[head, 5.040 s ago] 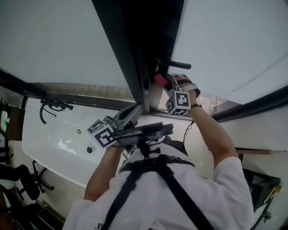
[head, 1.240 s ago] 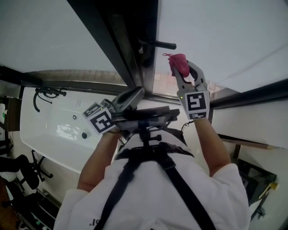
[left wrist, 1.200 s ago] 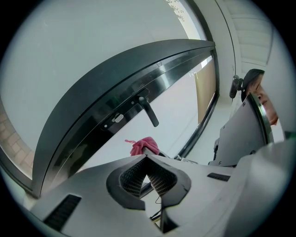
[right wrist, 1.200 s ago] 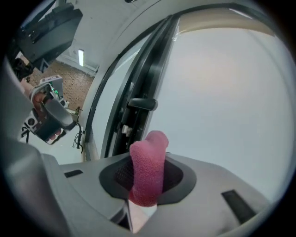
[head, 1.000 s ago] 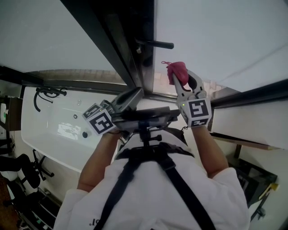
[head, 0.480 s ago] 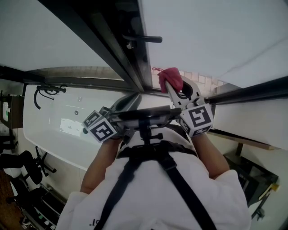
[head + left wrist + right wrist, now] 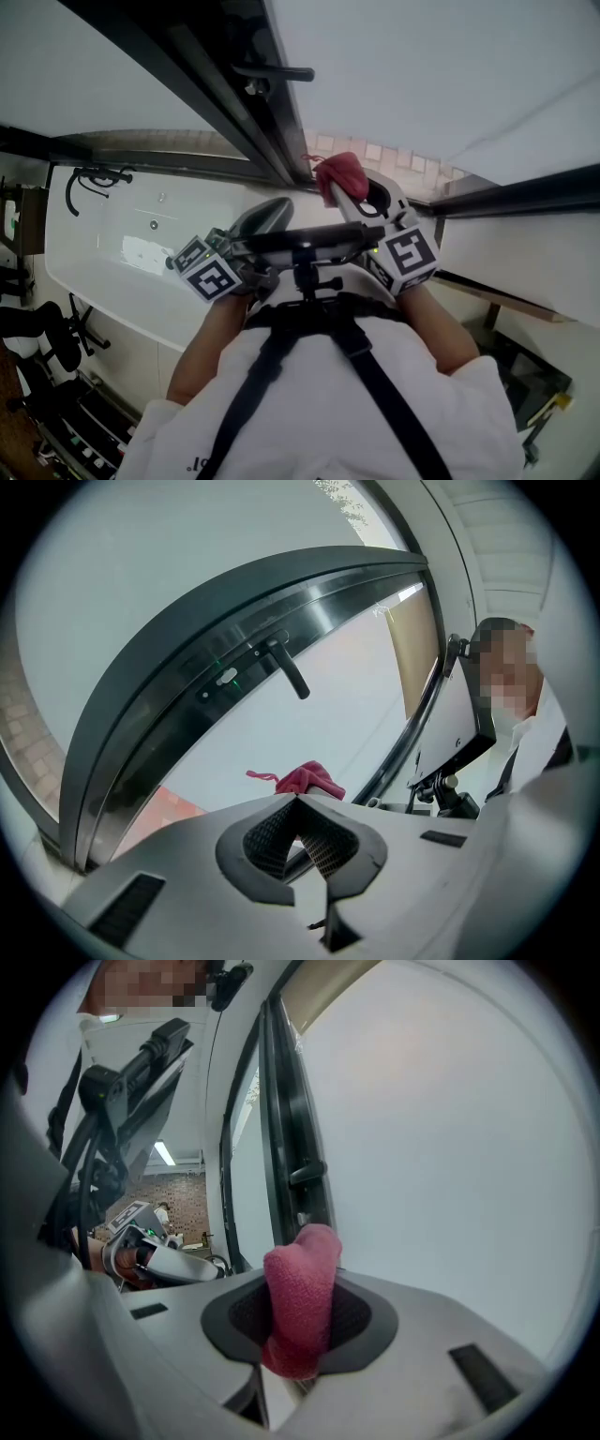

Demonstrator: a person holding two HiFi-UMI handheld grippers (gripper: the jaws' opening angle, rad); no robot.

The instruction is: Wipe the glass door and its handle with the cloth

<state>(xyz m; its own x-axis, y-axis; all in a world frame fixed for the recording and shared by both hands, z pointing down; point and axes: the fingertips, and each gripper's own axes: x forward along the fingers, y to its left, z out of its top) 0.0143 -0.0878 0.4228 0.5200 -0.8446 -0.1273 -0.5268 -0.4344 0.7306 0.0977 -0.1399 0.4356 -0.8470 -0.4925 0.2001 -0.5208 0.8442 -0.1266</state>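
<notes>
The pink cloth is bunched between the jaws of my right gripper, which is shut on it. It hangs just in front of the frosted glass door, below the dark frame, and I cannot tell whether it touches. The black lever handle sticks out from the frame well above the cloth. In the right gripper view the cloth fills the jaws, with the handle beyond. My left gripper is held low beside the right one, shut and holding nothing. Its view shows the handle and the cloth.
A white bathtub with a black tap lies to the left beyond the dark door frame. A black camera mount sits between the grippers. Dark furniture stands at the far left.
My right gripper has come down and back from beside the handle, still holding the cloth, to a spot close to the left gripper. The left gripper has barely moved.
</notes>
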